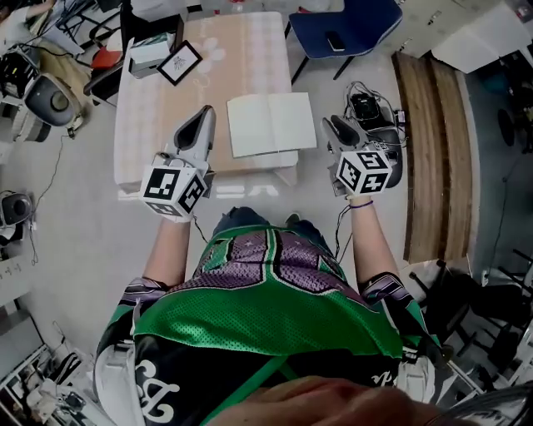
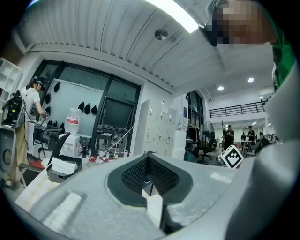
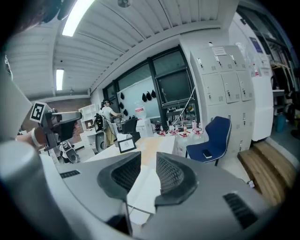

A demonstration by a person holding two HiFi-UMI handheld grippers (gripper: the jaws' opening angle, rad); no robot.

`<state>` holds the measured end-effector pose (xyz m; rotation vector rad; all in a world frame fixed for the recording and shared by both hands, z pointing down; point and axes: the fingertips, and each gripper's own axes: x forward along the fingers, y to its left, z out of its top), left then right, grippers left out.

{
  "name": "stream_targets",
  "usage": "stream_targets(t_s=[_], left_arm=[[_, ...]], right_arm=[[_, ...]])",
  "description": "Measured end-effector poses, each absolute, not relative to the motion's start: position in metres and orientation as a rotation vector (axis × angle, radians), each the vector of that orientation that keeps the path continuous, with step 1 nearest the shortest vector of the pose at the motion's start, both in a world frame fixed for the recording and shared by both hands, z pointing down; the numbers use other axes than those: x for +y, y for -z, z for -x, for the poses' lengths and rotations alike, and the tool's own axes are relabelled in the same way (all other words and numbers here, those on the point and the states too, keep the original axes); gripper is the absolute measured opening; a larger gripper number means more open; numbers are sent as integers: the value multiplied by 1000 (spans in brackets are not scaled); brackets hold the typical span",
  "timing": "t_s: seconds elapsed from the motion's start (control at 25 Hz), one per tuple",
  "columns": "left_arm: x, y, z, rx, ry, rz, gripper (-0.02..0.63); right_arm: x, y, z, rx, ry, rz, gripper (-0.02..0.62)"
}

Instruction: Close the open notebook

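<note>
The open notebook [image 1: 271,123] lies flat with blank white pages up, near the front edge of the pale table [image 1: 241,50]. My left gripper [image 1: 206,112] hovers over the table just left of the notebook; its jaws meet at the tips [image 2: 147,155], shut on nothing. My right gripper [image 1: 331,122] hangs just off the notebook's right edge, apart from it. Its jaws stand a little open [image 3: 147,164], and the white notebook [image 3: 143,187] shows through the gap. Neither gripper touches the notebook.
A black picture frame [image 1: 180,62] and a tissue box [image 1: 150,52] sit at the table's far left. A blue chair [image 1: 346,25] with a phone on it stands beyond the right corner. Cabled equipment [image 1: 371,112] and a wooden platform [image 1: 429,150] lie to the right.
</note>
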<state>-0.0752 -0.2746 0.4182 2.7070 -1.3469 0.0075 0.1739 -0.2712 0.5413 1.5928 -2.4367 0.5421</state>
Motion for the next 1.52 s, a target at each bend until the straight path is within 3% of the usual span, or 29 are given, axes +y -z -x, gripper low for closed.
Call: stream_targets(t_s=[1.0,1.52], left_arm=[[-258,-469,27,-1256,-216,-2687,15],[-256,-465,31,-1302,-260,-2684,15]], right_arm=[[-252,-779,-222,-2231,-1585,-1481,91],[-240,-819,-197,-2204,-2167,-1434,91]])
